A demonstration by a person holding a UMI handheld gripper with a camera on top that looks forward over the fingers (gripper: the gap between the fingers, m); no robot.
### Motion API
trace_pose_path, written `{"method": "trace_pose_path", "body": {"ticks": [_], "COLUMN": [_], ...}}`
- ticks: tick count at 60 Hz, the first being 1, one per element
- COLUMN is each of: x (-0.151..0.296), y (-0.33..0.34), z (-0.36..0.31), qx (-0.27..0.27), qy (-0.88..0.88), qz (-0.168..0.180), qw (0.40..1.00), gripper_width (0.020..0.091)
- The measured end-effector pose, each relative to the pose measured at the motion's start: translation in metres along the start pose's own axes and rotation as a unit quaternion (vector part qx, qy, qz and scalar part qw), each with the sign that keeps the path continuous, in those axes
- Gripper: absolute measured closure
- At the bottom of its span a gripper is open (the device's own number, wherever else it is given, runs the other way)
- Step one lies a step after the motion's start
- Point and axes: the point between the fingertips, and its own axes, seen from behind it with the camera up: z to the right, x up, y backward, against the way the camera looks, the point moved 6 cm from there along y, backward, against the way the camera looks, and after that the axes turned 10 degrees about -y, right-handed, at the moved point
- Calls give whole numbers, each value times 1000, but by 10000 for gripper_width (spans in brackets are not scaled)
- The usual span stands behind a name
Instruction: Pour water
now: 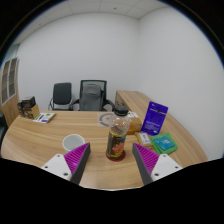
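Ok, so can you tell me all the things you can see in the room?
Bottle: one, clear with dark amber drink and a coloured label, upright on the table, just ahead of the fingers, in the gap between them.
Cup: one, white, on the table beside the bottle, behind one finger's tip.
Table: one, light wood, curved.
Small round item: one, pale, on the table beyond the bottle; cannot tell what it is.
Sign card: one, purple, standing on the table's far side.
Stack of flat things: one, green and blue, below the sign card.
Chairs: two, dark, against the white wall.
Gripper: one, fingers open, magenta pads, holding nothing.
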Motion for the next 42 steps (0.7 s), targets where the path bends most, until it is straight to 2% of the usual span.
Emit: {"method": "trace_pose_path", "body": {"ticks": [21,32,42], "x": [-28,-42,-49], "y": [205,258,280], "z": [-59,-74,-81], "qx": [-1,1,2], "qy": [2,7,12], "qz": [-29,-27,-26], "qw": [1000,1000,1000], "gripper_width": [245,247,247]}}
